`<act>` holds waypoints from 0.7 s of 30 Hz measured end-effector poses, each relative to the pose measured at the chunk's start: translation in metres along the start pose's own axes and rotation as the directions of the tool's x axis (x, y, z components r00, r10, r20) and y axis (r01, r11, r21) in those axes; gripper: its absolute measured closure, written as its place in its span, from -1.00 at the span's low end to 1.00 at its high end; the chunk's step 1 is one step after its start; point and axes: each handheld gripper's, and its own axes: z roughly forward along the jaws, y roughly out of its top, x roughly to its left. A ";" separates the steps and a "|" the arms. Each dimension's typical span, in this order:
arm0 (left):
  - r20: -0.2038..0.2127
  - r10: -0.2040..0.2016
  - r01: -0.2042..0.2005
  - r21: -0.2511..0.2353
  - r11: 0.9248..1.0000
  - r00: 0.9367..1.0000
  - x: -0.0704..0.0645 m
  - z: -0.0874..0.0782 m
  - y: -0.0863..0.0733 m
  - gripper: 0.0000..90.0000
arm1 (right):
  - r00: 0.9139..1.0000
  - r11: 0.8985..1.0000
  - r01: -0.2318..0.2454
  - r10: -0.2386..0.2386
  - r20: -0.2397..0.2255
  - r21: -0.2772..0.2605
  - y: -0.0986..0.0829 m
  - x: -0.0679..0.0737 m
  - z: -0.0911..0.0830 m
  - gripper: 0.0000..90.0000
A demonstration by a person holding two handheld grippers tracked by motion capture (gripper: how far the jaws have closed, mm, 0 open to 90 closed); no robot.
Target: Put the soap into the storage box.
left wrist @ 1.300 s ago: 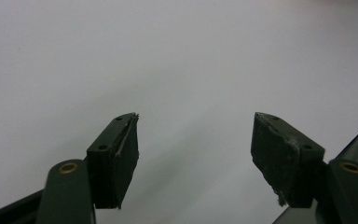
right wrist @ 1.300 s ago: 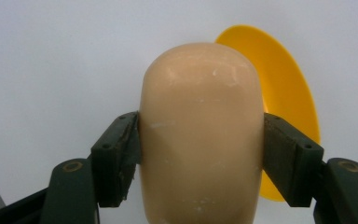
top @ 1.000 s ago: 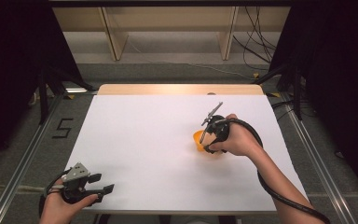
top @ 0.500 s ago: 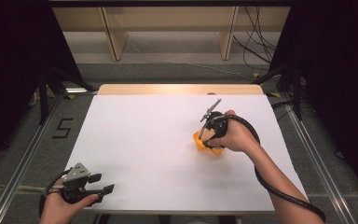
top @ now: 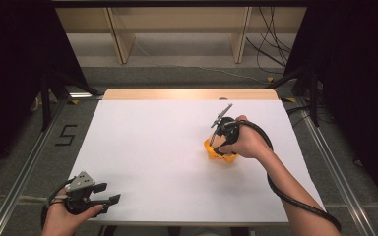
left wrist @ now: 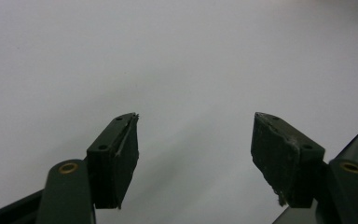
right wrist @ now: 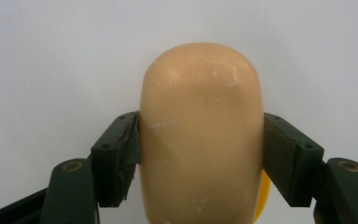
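Little has shifted since a second ago: my right gripper [right wrist: 200, 135] stays clamped on the rounded orange toy [right wrist: 200, 135] on the white table [top: 147, 147]. Grasp looks made, lifting remains; my left gripper [left wrist: 193, 140] rests apart, idle.

The rounded peach-coloured piece [right wrist: 201, 135] clamped in the right tool [right wrist: 201, 149] looks like smooth moulded plastic with a soft satin sheen, marked by a few pale scuffs and specks. Both tools have matt black plastic jaws with brass-coloured rivets, and the left tool's [left wrist: 196, 149] pads [left wrist: 279, 154] look rough and chipped along their edges. The desk [top: 152, 147] has a smooth, matt white top, with a strip of pale wood at its far edge.
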 end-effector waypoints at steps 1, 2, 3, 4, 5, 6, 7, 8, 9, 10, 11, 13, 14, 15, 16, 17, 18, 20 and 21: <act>0.000 -0.001 0.001 0.000 1.000 1.000 0.000 0.000 0.000 -0.29 | 1.000 1.000 0.000 0.000 0.000 0.000 0.000 0.000 0.000 -0.25; -0.001 -0.003 0.003 -0.002 1.000 1.000 0.000 0.000 0.000 -0.29 | 1.000 1.000 0.004 -0.004 -0.001 -0.002 0.000 0.000 0.001 -0.25; -0.002 -0.001 0.001 0.000 1.000 1.000 0.000 0.000 0.000 -0.29 | 1.000 1.000 -0.008 0.008 -0.005 0.000 0.000 0.000 0.001 -0.25; -0.002 -0.003 0.003 -0.001 1.000 1.000 0.000 -0.001 0.000 -0.29 | 1.000 1.000 0.002 -0.002 -0.006 -0.003 0.000 -0.001 0.003 -0.25; -0.002 -0.003 0.003 -0.001 1.000 1.000 0.000 -0.001 0.000 -0.29 | 1.000 1.000 0.002 -0.002 -0.006 -0.003 0.000 -0.001 0.003 -0.25; -0.001 -0.004 0.004 -0.001 1.000 1.000 0.000 -0.001 0.000 -0.29 | 1.000 1.000 0.007 -0.007 -0.005 -0.002 0.000 -0.002 0.004 -0.25; -0.001 -0.004 0.004 -0.001 1.000 1.000 0.000 -0.001 0.000 -0.29 | 1.000 1.000 0.007 -0.007 -0.005 -0.002 0.000 -0.002 0.004 -0.25; -0.001 -0.003 0.003 0.000 1.000 1.000 0.000 0.000 0.000 -0.29 | 1.000 1.000 0.006 -0.006 -0.003 0.004 0.000 -0.003 0.005 -0.25; -0.001 -0.003 0.003 0.000 1.000 1.000 0.000 0.000 0.000 -0.29 | 1.000 1.000 0.006 -0.006 -0.003 0.004 0.000 -0.003 0.005 -0.25; -0.001 -0.001 0.001 0.000 1.000 1.000 0.000 0.000 0.000 -0.29 | 1.000 1.000 0.010 -0.010 -0.001 0.003 0.000 -0.004 0.006 -0.25; 0.000 -0.002 0.002 0.001 1.000 1.000 0.000 0.000 0.000 -0.29 | 1.000 1.000 0.014 -0.014 -0.002 0.003 0.000 -0.004 0.007 -0.25; 0.001 -0.001 0.001 0.001 1.000 1.000 0.000 0.000 0.000 -0.29 | 1.000 1.000 0.015 -0.015 -0.004 0.003 0.001 -0.005 0.008 -0.25; -0.001 -0.004 0.004 0.000 1.000 1.000 0.000 0.000 0.000 -0.29 | 1.000 1.000 0.003 -0.003 -0.004 0.007 0.001 -0.005 0.010 -0.25; -0.001 -0.004 0.004 0.000 1.000 1.000 0.000 0.000 0.000 -0.29 | 1.000 1.000 0.003 -0.003 -0.004 0.007 0.001 -0.005 0.010 -0.25; -0.001 -0.003 0.003 0.000 1.000 1.000 0.000 -0.001 0.000 -0.29 | 1.000 1.000 0.007 -0.007 -0.004 0.006 0.001 -0.005 0.010 -0.25; -0.001 -0.004 0.004 -0.001 1.000 1.000 0.000 -0.001 0.000 -0.29 | 1.000 1.000 0.021 -0.021 -0.004 0.003 0.001 -0.006 0.011 -0.25; -0.001 -0.004 0.004 -0.001 1.000 1.000 0.000 -0.001 0.000 -0.29 | 1.000 1.000 0.007 -0.007 -0.004 0.005 0.001 -0.006 0.011 -0.25; 0.000 -0.004 0.004 0.000 1.000 1.000 0.000 -0.001 0.000 -0.29 | 1.000 1.000 0.006 -0.006 -0.006 0.004 0.001 -0.006 0.013 -0.25; 0.000 -0.004 0.004 0.000 1.000 1.000 0.000 -0.001 0.000 -0.29 | 1.000 1.000 0.003 -0.003 -0.004 0.004 0.001 -0.007 0.013 -0.25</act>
